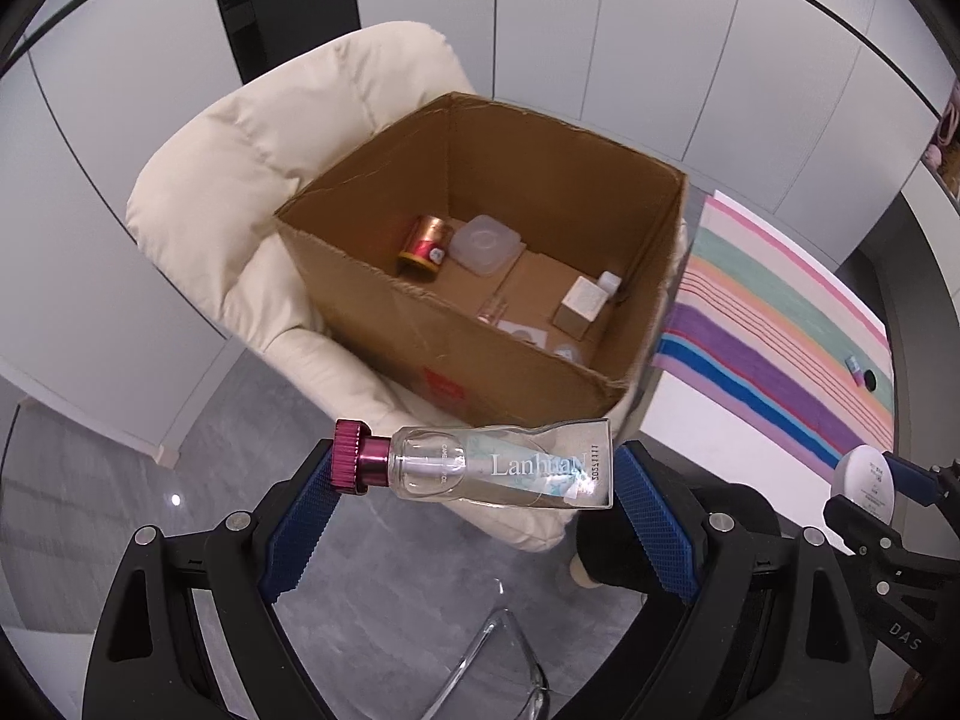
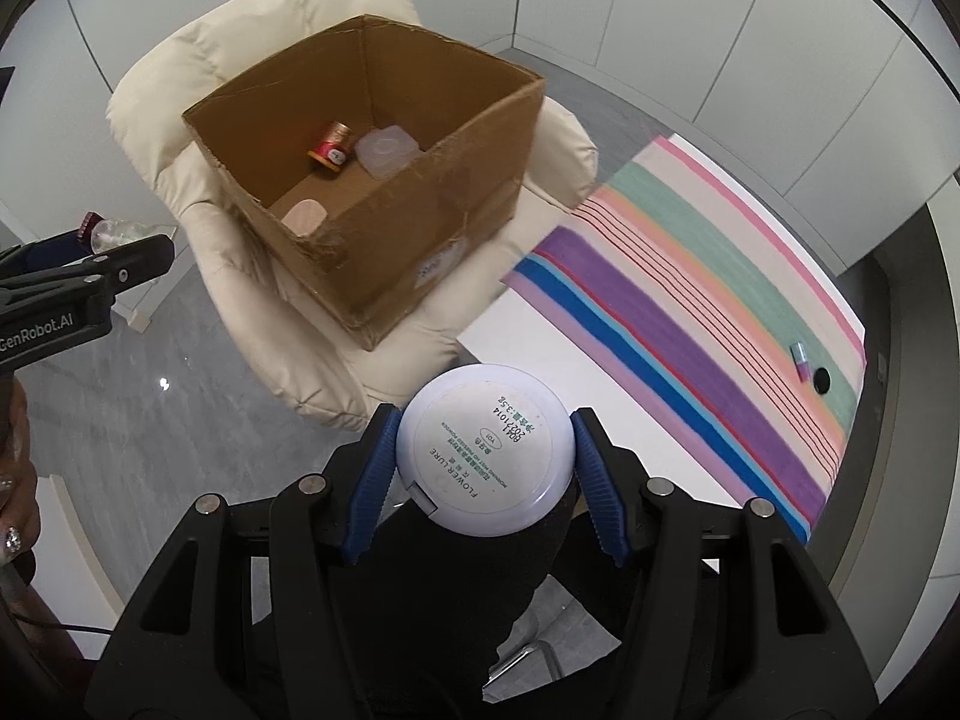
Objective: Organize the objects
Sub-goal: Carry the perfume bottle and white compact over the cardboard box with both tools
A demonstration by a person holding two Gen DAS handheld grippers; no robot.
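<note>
A clear glass bottle with a magenta cap lies sideways, clamped end to end between the blue pads of the left gripper in mid-air, just short of an open cardboard box. The right gripper is clamped on a round white compact, label side up. The box sits on a cream armchair and holds small items — a red-and-gold tin and a frosted plastic container. Beside the chair, a striped cloth covers a table.
</note>
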